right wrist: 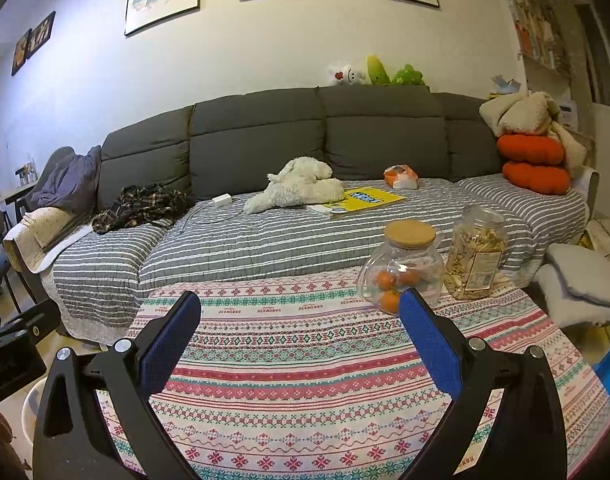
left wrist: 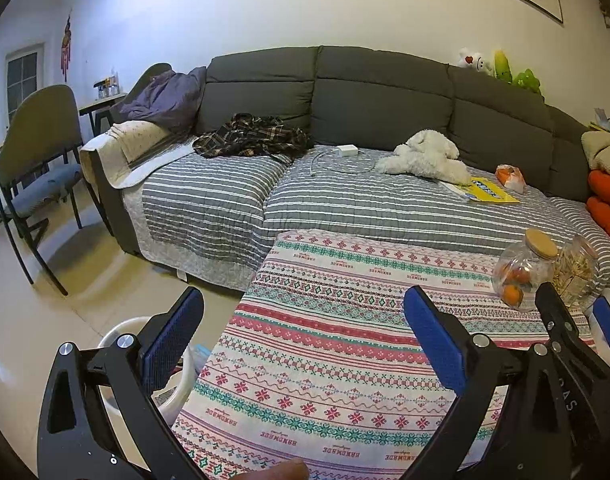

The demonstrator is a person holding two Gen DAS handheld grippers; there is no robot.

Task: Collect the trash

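Fingers [right wrist: 173, 344] spread over patterned tablecloth [right wrist: 305, 360] — grey sofa [right wrist: 257, 132] behind.

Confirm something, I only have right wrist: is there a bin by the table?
Observer: Yes. A white bin stands on the floor at the table's left edge.
Operator: Anything in it?
Observer: A pale blue scrap shows between rim and cloth; I can't tell what it is.
Operator: Left fingers?
Observer: The left gripper is open and empty, above that left edge.
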